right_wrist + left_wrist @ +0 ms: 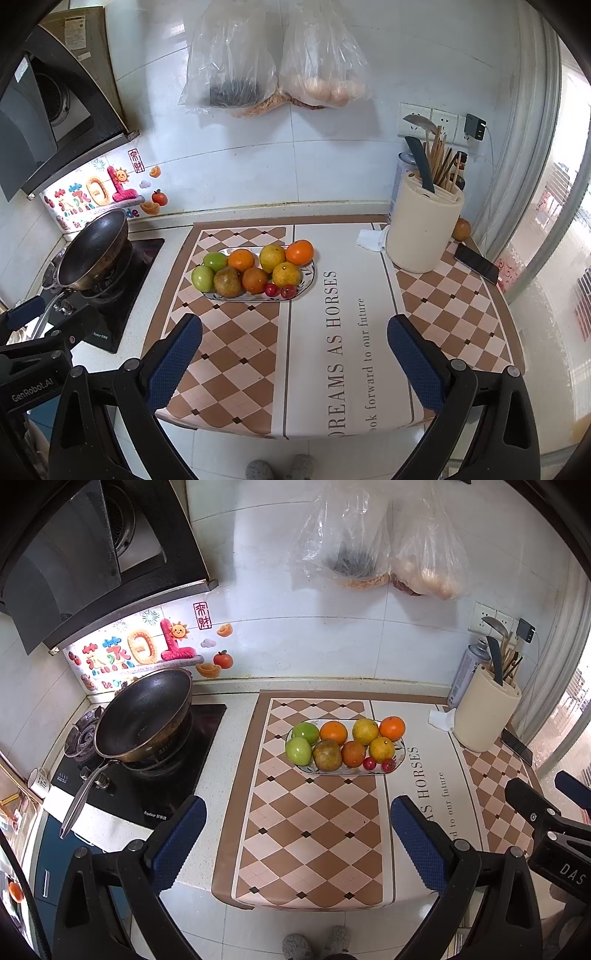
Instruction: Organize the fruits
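An oval patterned plate [400, 753] [310, 280] sits on the checkered mat and carries the fruit. On it lie two green apples [299, 750] [203, 278], a brownish pear [327, 755] [228, 282], several oranges [333, 732] [241, 259] and yellowish citrus [365, 731] [272, 257], plus two small red fruits [369, 763] [271, 290]. My left gripper [297, 816] hangs open in front of the plate, well short of it, nothing between its fingers. My right gripper [295, 336] is also open and empty, over the mat's white panel to the plate's right.
A black wok [144, 716] [92, 251] rests on the gas stove at left. A cream utensil holder [485, 712] [424, 229], a crumpled tissue [371, 238], a phone [476, 264] and a lone brown fruit [461, 229] stand at right. Two plastic bags [277, 62] hang on the wall.
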{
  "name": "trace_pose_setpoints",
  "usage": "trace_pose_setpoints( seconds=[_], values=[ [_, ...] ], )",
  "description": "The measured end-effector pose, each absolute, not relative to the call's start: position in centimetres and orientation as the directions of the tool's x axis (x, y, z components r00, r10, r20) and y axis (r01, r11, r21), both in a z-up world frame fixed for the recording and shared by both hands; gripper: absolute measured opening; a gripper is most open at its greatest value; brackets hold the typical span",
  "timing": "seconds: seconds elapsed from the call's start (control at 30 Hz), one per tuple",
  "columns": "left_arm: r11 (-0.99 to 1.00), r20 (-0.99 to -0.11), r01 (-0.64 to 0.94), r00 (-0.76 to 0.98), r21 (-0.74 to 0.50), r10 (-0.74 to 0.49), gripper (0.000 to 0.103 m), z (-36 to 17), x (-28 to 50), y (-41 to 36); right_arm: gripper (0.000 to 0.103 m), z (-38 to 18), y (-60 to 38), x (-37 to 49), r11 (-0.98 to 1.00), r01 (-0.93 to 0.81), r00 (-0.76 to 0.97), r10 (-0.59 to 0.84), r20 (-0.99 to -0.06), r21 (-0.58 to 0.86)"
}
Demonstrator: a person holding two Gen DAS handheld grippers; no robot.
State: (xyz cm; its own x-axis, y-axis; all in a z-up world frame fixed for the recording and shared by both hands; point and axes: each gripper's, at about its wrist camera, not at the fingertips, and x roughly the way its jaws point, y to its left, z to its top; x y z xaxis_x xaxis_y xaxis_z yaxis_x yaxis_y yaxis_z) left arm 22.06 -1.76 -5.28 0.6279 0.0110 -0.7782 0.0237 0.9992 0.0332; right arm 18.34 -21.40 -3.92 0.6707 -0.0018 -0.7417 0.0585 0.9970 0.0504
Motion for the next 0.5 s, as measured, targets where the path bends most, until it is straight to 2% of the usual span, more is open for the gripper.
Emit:
trace_pose_setpoints(
  seconds=[0.5],
  values=[
    [0.999, -0.758, 0.001, 0.652, 0.035, 0.026, 0.102, -4.67, 21.17, -1.32, 0.102, -3.63, -21.24, 17.81, 0.997, 0.056, 0.675, -0.005, -0.738, 0.044]
  ],
)
